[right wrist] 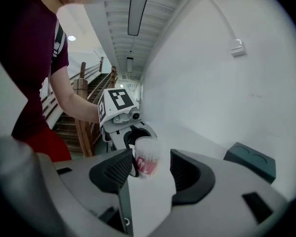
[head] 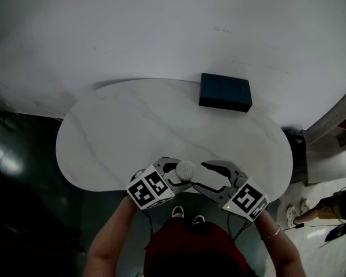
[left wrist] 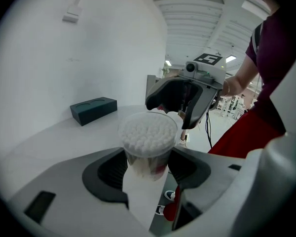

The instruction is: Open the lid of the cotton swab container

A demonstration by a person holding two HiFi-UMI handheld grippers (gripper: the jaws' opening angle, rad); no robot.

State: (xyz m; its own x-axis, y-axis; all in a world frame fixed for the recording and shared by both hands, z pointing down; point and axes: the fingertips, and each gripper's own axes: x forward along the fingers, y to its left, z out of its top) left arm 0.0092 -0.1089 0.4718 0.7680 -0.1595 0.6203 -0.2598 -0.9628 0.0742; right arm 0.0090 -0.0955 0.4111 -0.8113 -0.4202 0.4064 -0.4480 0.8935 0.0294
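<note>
Worktop (head: 132, 131), oval and white, stands against a white wall (head: 161, 27) over a dark floor (head: 23, 212). A dark teal box (head: 225, 92) lies at its far edge. Clear cotton swab container (left wrist: 149, 154), full of swabs (left wrist: 147, 131), is clamped in the left tool (left wrist: 148, 168) above the near edge. The right tool (right wrist: 150, 171) gapes wide and empty just beside it.

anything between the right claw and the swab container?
Nothing visible. The left claw grips the cotton swab container by its body. The right claw, jaws apart, faces it with only open air between. The dark box sits far off at the back edge of the table.
</note>
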